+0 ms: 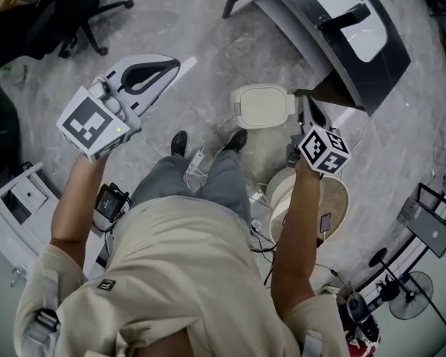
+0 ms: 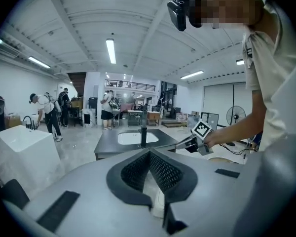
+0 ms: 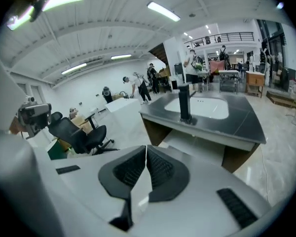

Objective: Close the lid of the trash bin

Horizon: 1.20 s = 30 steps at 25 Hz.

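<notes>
While the person stands holding both grippers up, the bin (image 1: pixel 262 107) sits on the floor just past the shoes, beside the sink counter (image 1: pixel 342 36), lid seemingly down. The left gripper (image 1: pixel 177 65) is well apart to its left and the right gripper (image 1: pixel 309 117) near its right edge, both empty with jaws pressed together

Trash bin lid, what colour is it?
The trash bin lid is cream white; the head view shows it best.

Head view looks steeply down; gripper views level, sharing sink counter (image 3: pixel 202 115).
</notes>
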Each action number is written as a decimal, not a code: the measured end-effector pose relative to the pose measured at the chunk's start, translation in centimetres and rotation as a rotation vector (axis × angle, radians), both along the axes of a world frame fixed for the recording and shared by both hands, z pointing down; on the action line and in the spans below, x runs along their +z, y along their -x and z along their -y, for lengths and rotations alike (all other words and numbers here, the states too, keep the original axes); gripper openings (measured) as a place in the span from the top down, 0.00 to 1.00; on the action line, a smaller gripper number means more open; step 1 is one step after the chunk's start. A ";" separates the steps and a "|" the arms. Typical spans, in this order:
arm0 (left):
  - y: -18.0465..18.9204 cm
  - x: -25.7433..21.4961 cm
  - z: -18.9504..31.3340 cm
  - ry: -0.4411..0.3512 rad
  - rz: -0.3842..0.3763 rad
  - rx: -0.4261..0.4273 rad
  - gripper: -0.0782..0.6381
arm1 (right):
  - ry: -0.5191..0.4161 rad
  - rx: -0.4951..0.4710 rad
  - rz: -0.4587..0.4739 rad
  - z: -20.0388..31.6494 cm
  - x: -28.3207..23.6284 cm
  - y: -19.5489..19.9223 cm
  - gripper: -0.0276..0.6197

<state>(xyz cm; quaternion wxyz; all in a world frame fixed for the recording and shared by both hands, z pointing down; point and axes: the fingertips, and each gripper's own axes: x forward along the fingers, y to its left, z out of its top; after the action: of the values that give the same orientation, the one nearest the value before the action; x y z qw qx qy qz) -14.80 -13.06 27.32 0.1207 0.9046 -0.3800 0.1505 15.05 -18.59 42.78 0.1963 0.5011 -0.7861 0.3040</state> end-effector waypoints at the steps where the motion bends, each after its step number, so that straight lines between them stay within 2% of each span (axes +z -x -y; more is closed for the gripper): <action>1: -0.1 -0.9 -0.2 -0.015 -0.001 0.007 0.87 | -0.039 0.003 0.009 0.0 -2.2 0.0 0.92; 5: -0.6 -3.8 -1.0 -0.045 -0.023 0.033 0.87 | -0.206 -0.004 0.033 -0.5 -11.0 0.1 0.92; 10: -2.1 -7.0 -1.9 -0.093 -0.015 0.082 0.87 | -0.376 -0.023 0.048 -2.5 -20.6 0.2 0.92; 13: -3.2 -9.8 -2.1 -0.187 -0.003 0.132 0.87 | -0.466 -0.029 0.014 -4.6 -25.5 0.0 0.92; 16: -3.7 -11.9 -2.6 -0.234 0.016 0.155 0.87 | -0.543 -0.045 -0.038 -7.0 -29.5 0.0 0.92; 19: -3.9 -13.2 -3.5 -0.239 0.026 0.163 0.87 | -0.594 -0.043 -0.048 -9.3 -32.6 -0.1 0.92; 22: -4.3 -14.6 -4.2 -0.284 0.009 0.191 0.87 | -0.628 -0.030 -0.058 -10.9 -34.7 -0.6 0.92; 30: -3.8 -16.1 -5.5 -0.310 -0.004 0.203 0.87 | -0.670 0.005 -0.074 -13.6 -37.2 -1.5 0.92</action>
<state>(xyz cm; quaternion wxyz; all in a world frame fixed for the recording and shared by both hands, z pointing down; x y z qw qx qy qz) -10.95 -7.51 11.21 -0.0351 0.9463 -0.3054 0.1000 16.58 -4.95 5.63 0.0482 0.5505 -0.8334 0.0110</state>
